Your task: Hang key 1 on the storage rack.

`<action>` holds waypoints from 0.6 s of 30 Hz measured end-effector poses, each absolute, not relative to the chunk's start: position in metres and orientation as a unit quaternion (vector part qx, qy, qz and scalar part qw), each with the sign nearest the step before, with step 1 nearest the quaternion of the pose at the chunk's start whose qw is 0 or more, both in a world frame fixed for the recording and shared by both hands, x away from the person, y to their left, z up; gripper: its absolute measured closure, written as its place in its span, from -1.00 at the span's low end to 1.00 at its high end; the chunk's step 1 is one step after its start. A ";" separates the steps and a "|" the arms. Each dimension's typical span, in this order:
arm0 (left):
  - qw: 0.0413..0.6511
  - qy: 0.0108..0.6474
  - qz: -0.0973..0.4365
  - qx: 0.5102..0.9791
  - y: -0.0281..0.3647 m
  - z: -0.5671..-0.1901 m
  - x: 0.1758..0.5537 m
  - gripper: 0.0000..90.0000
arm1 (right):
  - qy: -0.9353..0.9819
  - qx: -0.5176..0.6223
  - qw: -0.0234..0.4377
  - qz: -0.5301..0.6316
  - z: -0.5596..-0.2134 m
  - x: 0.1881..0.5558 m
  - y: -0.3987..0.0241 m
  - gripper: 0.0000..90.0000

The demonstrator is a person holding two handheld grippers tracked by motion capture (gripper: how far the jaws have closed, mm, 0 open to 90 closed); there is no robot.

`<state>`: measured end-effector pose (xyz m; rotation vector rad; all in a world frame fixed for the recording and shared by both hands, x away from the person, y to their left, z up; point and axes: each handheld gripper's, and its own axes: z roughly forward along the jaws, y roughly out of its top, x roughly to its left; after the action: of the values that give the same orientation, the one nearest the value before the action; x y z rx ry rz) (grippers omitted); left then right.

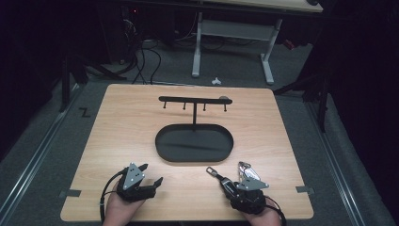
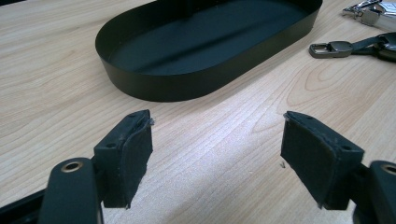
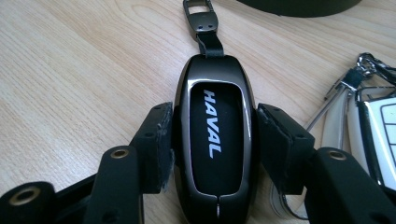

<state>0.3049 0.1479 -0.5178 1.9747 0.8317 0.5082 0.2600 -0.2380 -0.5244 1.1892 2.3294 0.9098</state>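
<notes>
Key fob (image 3: pixel 215 135), slick, hard and light, sits pinched across its sides in the right claw (image 3: pixel 215 140); left claw (image 2: pixel 217 154) spread, empty.

Looks like a lab recording bay: dark curtained surround, grey carpet (image 1: pixel 42 155), cable tangle (image 1: pixel 141 56) upper left of frame, white-legged adjustable desk (image 1: pixel 235 33) at top centre, bare wooden table (image 1: pixel 117 117) in the middle.

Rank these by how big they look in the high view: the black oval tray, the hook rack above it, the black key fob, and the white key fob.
1. Black oval tray
2. Hook rack
3. Black key fob and white key fob: similar in size, both partly hidden by the right hand-held gripper, so unranked.
</notes>
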 end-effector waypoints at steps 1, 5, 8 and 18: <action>0.453 0.337 0.206 0.799 0.148 -0.518 0.305 -0.43 | 0.827 0.422 0.185 0.323 -0.524 0.260 -0.238 0.08; 0.453 0.336 0.205 0.800 0.148 -0.518 0.305 -0.43 | 0.825 0.420 0.179 0.334 -0.522 0.260 -0.239 0.00; 0.453 0.337 0.205 0.800 0.148 -0.518 0.305 -0.43 | 0.820 0.418 0.182 0.346 -0.518 0.259 -0.242 -0.07; 0.453 0.337 0.207 0.799 0.147 -0.519 0.306 -0.43 | 0.800 0.431 0.219 0.356 -0.504 0.263 -0.263 -0.06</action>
<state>0.3057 0.1473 -0.5191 1.9738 0.8324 0.5117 0.2629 -0.2634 -0.5036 1.1927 2.2127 0.9862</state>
